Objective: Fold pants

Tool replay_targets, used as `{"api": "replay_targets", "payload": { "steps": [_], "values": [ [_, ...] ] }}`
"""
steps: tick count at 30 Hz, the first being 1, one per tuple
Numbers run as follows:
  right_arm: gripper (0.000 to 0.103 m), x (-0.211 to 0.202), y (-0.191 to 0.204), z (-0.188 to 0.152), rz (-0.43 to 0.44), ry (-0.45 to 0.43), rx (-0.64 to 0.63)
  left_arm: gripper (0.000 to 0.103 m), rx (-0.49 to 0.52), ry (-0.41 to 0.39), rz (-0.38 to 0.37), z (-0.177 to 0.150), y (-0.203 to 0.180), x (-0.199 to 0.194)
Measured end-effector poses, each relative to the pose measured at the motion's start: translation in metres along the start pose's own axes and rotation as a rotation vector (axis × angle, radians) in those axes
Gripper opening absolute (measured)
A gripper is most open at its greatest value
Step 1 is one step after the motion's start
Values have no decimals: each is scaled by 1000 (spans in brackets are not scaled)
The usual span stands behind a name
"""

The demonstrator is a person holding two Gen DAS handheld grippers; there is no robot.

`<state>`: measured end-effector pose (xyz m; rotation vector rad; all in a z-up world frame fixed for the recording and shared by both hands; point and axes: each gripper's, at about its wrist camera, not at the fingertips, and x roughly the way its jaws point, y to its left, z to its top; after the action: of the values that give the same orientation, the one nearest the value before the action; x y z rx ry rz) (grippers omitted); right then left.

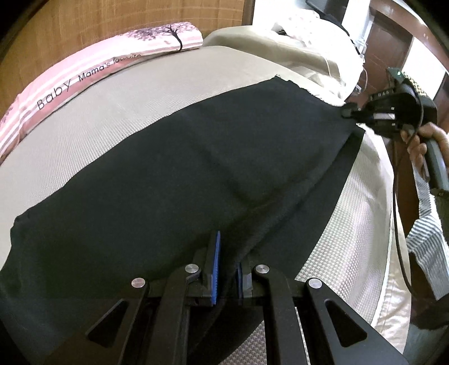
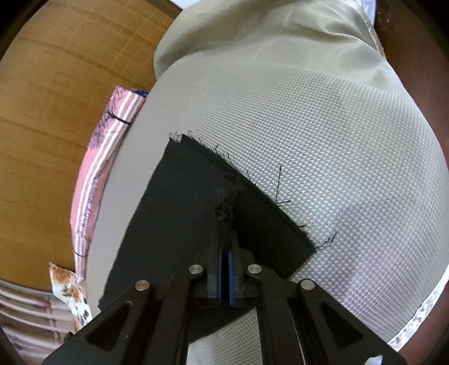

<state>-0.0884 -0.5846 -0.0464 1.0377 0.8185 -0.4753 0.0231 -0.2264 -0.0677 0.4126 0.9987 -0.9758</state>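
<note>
Black pants (image 1: 168, 174) lie spread across a beige textured bed (image 1: 98, 118). My left gripper (image 1: 227, 252) is shut on a raised fold of the pants near the waist end. My right gripper (image 1: 348, 112) shows at the far right of the left wrist view, shut on the frayed leg hem. In the right wrist view, my right gripper (image 2: 226, 233) pinches the frayed hem of the pants (image 2: 179, 202), lifted slightly off the bed (image 2: 322, 126).
A pink striped pillow (image 1: 84, 75) printed "Baby Mama's" lies along the wooden headboard (image 1: 98, 25). A beige sheet (image 1: 294, 50) is bunched at the far end. The person's hand and striped sleeve (image 1: 426, 224) are at right. A floral cloth (image 2: 70, 292) lies at the bed's edge.
</note>
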Motion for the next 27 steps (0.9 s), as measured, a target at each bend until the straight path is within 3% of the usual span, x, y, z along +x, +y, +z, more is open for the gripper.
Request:
{"api": "replay_targets", "payload": {
  "steps": [4,10,16,19,23,27],
  "values": [
    [3,-17,8,0,-14,-44,-56,10,40,-5,-20,2,-8,-3],
    [3,-13,-10,-11,-75,-25,-31,10,89,10,-31,-2,-15,1],
    [3,-10,-18,-17,-73,-36,-14,13,84,19,-44,-1,-13,0],
    [2,-10,-22,-18,-82,-33,-4,21,55,42,-69,0,-10,-3],
    [8,-19,-24,-16,-121,-55,-10,43,4,57,-149,-3,-1,-22],
    [19,-41,-15,-13,-232,-115,-55,48,-70,-6,-168,-10,27,-56]
  ]
}}
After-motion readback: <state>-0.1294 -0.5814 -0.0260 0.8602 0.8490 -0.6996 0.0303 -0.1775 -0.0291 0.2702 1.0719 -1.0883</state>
